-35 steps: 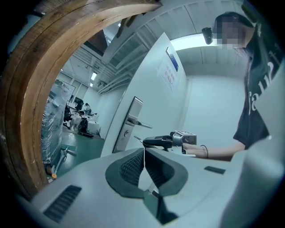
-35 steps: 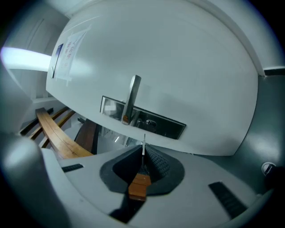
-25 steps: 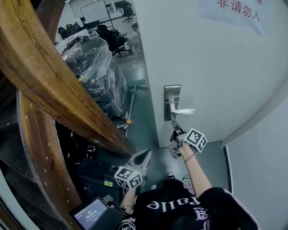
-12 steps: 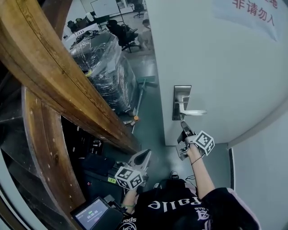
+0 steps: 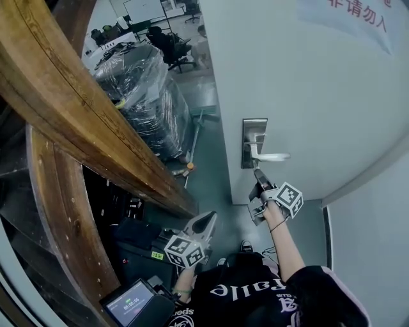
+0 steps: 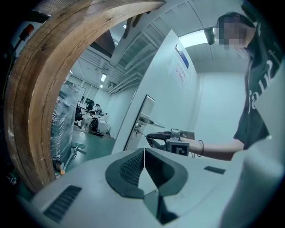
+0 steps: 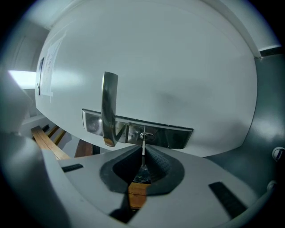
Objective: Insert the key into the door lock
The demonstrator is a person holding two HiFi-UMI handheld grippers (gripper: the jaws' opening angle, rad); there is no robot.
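Three views, one door (image 5: 307,96)
Head view looks steeply down; right gripper view faces the lock (image 7: 143,135) closely; all share it.

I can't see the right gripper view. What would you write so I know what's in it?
The right tool pinches a thin metal key, with its tip right at the keyhole in a shiny lock plate on a pale door. A silver door handle sticks out just left of the keyhole.

Red "请勿入" on sign (image 5: 358,19) on door (image 5: 307,83); upside-down "Falle" on black shirt (image 5: 255,308).
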